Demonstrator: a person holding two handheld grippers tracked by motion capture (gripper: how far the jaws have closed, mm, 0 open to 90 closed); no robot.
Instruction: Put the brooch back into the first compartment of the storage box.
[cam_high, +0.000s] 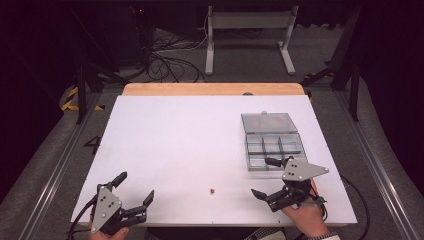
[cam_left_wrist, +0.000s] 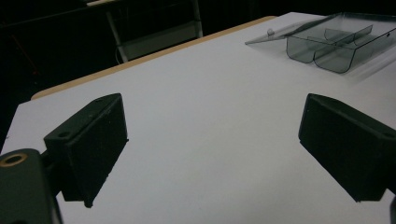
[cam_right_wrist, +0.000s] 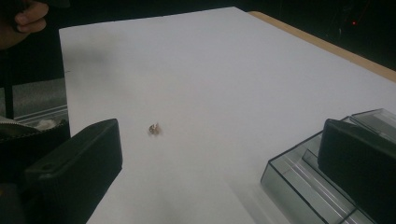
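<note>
A tiny gold-brown piece (cam_high: 213, 190) lies on the white table near the front edge, also seen as the small gold piece (cam_right_wrist: 154, 129) ahead of my right jaws. A clear grey compartment box (cam_high: 272, 146) lies with its lid open at the right of the table; the box (cam_left_wrist: 334, 43) is also far right in the left gripper view, and its near corner (cam_right_wrist: 299, 179) sits beside my right jaw. My left gripper (cam_high: 135, 187) is open at the front left corner, empty. My right gripper (cam_high: 265, 177) is open just in front of the box, empty.
The white tabletop (cam_high: 190, 140) has a wooden strip (cam_high: 215, 89) at its far edge. Beyond it stand a grey metal frame (cam_high: 250, 37) and loose cables (cam_high: 170, 60) on the floor. Rails run along both sides of the table.
</note>
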